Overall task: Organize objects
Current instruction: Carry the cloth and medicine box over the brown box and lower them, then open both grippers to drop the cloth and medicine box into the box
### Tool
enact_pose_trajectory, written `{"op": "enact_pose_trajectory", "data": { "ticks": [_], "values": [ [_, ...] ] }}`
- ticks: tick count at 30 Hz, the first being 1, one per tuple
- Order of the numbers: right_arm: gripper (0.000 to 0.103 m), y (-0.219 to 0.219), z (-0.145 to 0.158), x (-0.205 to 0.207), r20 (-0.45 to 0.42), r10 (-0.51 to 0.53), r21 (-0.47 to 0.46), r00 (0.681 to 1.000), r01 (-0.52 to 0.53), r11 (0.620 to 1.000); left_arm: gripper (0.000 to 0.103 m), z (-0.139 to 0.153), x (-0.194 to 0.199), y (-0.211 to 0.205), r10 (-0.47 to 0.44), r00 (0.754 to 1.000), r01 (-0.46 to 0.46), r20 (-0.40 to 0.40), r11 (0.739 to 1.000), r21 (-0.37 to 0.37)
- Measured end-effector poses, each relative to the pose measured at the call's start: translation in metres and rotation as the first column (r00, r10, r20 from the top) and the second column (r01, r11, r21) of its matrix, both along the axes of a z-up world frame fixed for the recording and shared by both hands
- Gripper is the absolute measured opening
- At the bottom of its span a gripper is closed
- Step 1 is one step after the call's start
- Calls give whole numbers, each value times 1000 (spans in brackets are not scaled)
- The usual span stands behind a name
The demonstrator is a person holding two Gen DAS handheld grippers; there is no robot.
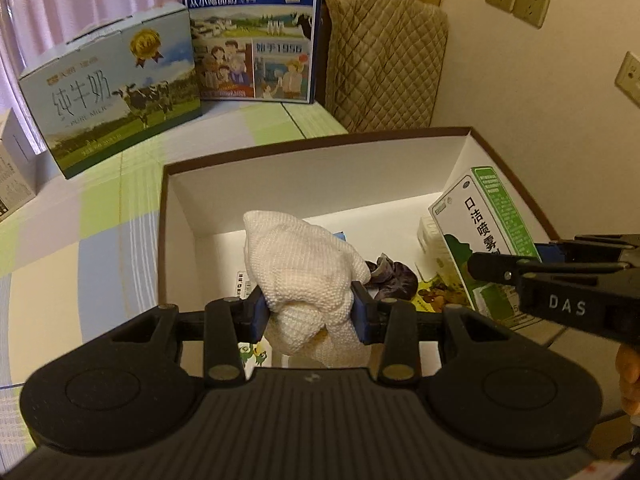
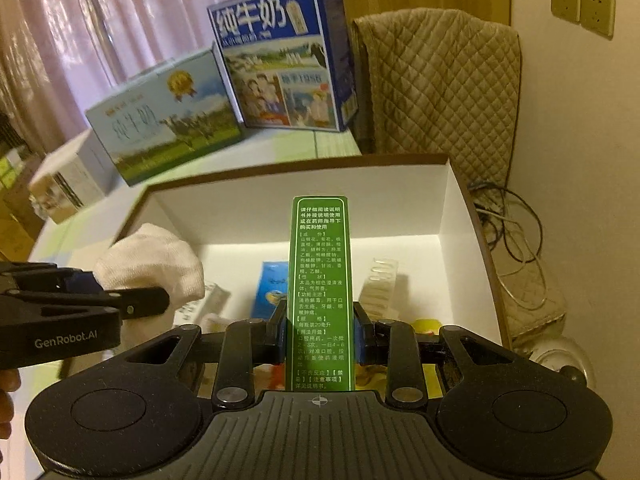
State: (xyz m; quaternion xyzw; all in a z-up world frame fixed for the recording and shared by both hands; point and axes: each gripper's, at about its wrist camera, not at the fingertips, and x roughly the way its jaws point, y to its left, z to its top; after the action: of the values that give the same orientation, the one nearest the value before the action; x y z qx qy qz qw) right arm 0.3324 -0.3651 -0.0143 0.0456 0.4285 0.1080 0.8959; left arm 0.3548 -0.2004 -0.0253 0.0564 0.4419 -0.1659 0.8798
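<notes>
Two claws [image 1: 312, 312] [image 2: 320, 336], each clamping something

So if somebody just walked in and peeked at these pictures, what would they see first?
Probably the two things held over the big white open box: the left tongs squeeze a bunched white cloth, and the right tongs clamp a tall green carton with white writing. Next come the milk boxes with cows standing behind on the checked tabletop.
</notes>
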Motion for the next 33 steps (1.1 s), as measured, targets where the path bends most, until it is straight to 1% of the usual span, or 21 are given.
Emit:
{"op": "enact_pose_trajectory", "data": {
  "ticks": [5, 10, 12, 15, 16, 18, 19, 23, 28, 31, 33],
  "values": [
    [27, -5, -11, 12, -23, -18, 1, 1000, 18, 1000, 36, -11, 14, -10, 4, 1000, -4, -10, 999, 38],
    [27, -7, -12, 16, -25, -26, -4, 999, 26, 1000, 37, -15, 27, -17, 14, 1000, -14, 3, 999, 46],
    [27, -7, -11, 17, -24, -26, -2, 999, 26, 1000, 38, -15, 31, -19, 22, 1000, -22, 8, 999, 32],
    [27, -6, -11, 16, -23, -23, 1, 999, 23, 1000, 47, -13, 36, -18, 19, 1000, -19, 13, 1000, -4],
    [27, -6, -11, 16, -24, -21, 2, 1000, 21, 1000, 52, -12, 36, -19, 20, 1000, -20, 18, 1000, 0],
    [27, -7, -10, 15, -25, -18, 0, 1000, 18, 1000, 56, -11, 35, -19, 11, 999, -12, 31, 1000, 18],
    [27, -7, -10, 15, -27, -16, -1, 1000, 16, 1000, 60, -10, 35, -18, 7, 999, -8, 33, 1000, 23],
    [27, -7, -11, 17, -31, -13, -8, 999, 13, 1000, 73, -10, 34, -11, 11, 1000, -12, 20, 1000, 21],
    [27, -3, -13, 21, -38, -6, -18, 999, 6, 1000, 84, -8, 31, -3, 12, 1000, -12, 21, 1000, 21],
    [27, -1, -15, 27, -45, -11, -12, 999, 11, 1000, 86, -7, 29, 1, 15, 1000, -15, 22, 1000, 21],
    [27, 1, -16, 31, -32, -15, -11, 999, 15, 1000, 89, -5, 26, 5, 26, 999, -26, 23, 999, 20]
  ]
}}
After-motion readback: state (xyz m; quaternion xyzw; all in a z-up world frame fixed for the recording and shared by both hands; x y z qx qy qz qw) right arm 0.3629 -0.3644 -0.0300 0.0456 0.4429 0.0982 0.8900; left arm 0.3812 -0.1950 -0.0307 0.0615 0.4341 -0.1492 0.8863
